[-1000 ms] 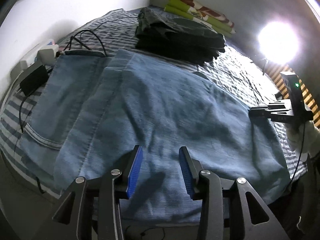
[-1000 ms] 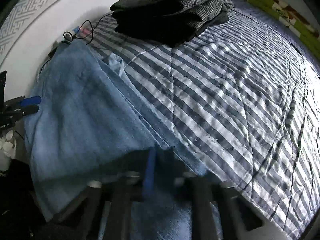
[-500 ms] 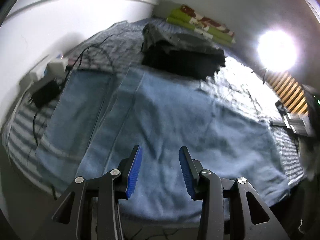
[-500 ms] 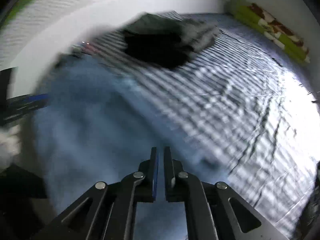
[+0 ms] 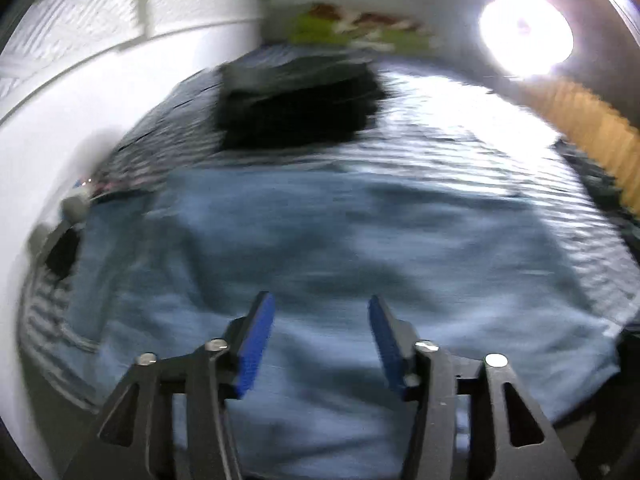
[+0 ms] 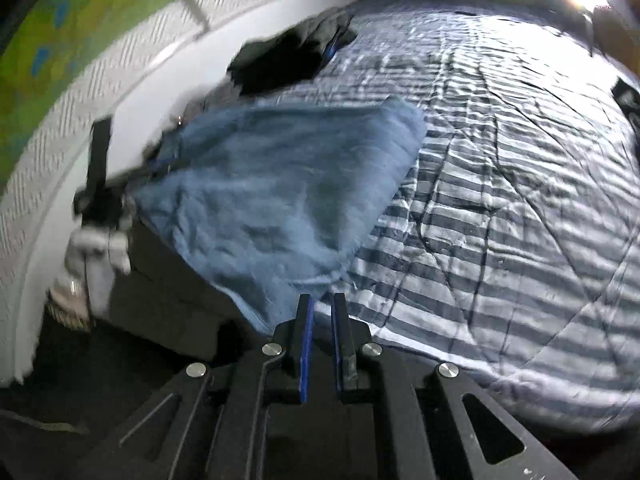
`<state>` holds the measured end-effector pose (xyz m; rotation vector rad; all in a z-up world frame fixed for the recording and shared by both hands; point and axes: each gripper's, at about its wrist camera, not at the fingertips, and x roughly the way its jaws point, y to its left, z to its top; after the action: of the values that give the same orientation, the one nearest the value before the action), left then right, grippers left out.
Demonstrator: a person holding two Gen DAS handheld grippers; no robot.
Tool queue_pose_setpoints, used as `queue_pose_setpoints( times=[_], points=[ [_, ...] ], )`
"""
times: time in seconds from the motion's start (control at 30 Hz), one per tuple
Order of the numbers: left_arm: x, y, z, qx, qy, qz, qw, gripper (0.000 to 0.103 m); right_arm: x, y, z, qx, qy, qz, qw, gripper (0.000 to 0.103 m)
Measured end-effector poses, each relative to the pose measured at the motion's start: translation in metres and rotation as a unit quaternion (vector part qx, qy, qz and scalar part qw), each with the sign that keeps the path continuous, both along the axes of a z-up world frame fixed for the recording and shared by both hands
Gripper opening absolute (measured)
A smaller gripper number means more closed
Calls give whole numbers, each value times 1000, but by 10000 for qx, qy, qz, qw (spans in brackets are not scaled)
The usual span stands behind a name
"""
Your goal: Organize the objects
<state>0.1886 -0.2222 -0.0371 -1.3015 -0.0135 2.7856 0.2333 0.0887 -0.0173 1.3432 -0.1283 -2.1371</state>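
Left wrist view: left gripper point(image 5: 318, 312) above near edge of folded blue jeans point(image 5: 340, 248), jaws apart and opening, nothing between the blue pads point(image 5: 256, 340). Jeans spread flat across near part of striped bedspread point(image 5: 460, 128), filling most of this view. Dark folded clothes pile point(image 5: 296, 108) beyond jeans, toward far left of bed. Bright lamp point(image 5: 524, 32) far right, washing out bedspread nearby. Green patterned bedding point(image 5: 360, 30) along far wall, heavily smeared. Small dark and pale items point(image 5: 68, 232) at left edge by white wall, too blurred to identify

Right wrist view: right gripper point(image 6: 321, 306) at near right corner of jeans point(image 6: 288, 184), jaws almost together with a thin slit, nothing visibly clamped. Shown here only: left gripper point(image 6: 100, 184) from outside at far left, held by a pale gloved hand point(image 6: 96, 252); wide bare stretch of bedspread point(image 6: 500, 200) to right; dark object point(image 6: 628, 96) at right rim, cut off. Dark pile point(image 6: 288, 60) far, beyond jeans. Right gripper not seen from left view. Both frames motion-blurred; fabric detail and seams hard to make out
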Motion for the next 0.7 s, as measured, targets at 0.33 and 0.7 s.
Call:
queue_pose_setpoints(
  times=[0.33, 0.7],
  points=[
    [28, 7, -29, 480, -280, 380, 9977, 64, 3, -16, -22, 406, -255, 738, 9961, 10],
    [43, 16, -36, 110, -232, 409, 9988, 64, -64, -11, -30, -162, -321, -448, 9983, 50]
  ],
)
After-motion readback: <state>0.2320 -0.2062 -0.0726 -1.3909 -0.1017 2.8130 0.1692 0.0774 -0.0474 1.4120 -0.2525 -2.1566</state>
